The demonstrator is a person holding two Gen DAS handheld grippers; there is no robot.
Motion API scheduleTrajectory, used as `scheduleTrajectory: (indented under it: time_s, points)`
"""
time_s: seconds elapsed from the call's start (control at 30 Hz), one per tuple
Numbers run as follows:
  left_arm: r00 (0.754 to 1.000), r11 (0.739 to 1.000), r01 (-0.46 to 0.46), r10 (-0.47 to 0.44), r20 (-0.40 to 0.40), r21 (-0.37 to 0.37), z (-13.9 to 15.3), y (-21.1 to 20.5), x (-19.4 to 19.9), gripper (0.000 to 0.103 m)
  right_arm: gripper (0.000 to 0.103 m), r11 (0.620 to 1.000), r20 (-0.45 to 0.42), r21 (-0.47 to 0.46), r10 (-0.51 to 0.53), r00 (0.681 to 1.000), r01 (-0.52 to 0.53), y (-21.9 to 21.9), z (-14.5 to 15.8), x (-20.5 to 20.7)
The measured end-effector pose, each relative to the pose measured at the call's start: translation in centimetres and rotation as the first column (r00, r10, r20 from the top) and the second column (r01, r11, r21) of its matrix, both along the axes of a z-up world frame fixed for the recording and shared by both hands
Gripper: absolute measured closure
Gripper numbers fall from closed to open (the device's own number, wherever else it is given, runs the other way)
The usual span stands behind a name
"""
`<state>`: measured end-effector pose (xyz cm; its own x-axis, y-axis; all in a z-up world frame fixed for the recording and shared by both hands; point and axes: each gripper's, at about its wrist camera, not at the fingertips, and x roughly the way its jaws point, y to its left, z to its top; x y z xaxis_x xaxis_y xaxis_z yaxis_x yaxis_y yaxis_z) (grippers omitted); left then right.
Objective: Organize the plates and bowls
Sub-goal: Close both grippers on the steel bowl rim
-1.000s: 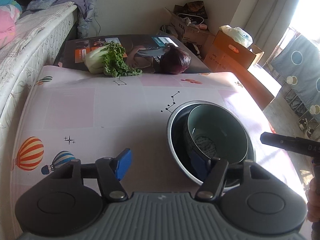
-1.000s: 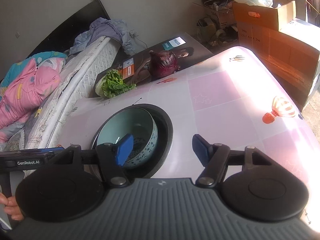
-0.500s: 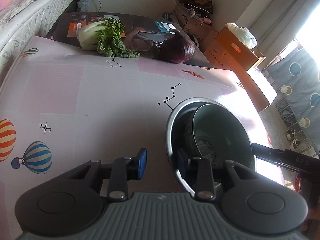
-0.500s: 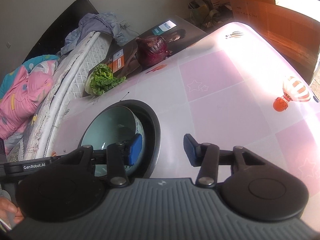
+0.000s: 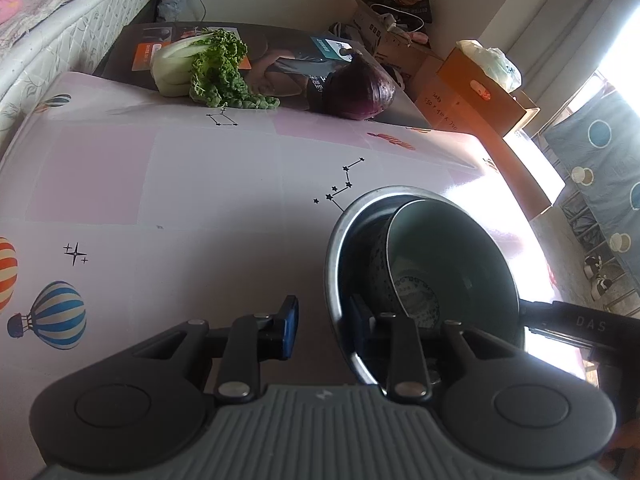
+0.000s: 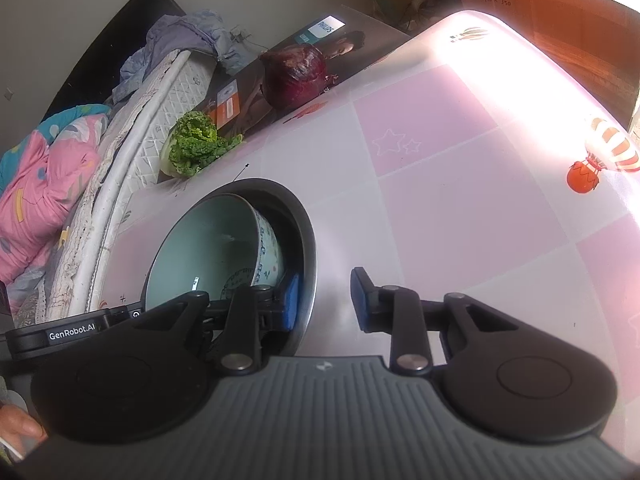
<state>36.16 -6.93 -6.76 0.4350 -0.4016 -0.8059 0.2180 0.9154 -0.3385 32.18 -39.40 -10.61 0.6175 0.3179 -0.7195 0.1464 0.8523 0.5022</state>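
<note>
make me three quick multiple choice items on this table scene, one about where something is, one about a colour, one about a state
1. Where is the pale green bowl?
A. inside the metal bowl
B. beside the cabbage
C. on the bed

2. What colour is the round cabbage at the far edge of the table?
A. white
B. dark purple
C. yellow

3. How does the left claw stand at the metal bowl?
A. wide open above it
B. clamped on the green bowl
C. straddling its rim, closing

Answers:
1 A: it sits tilted within the steel wall.
2 B: its skin is deep purple-red.
3 C: one finger is outside the rim, the other inside.
</note>
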Motion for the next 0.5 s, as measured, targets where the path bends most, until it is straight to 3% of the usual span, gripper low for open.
scheduleTrajectory:
  time_s: [0.5]
  points:
    - [1.000, 1.000, 0.002, -0.002, 0.010, -0.006, -0.49, -0.89, -0.05, 0.090, 0.094, 0.999, 0.049, 0.031, 0.013, 0.999, -0.015, 0.86, -0.88, 0.30]
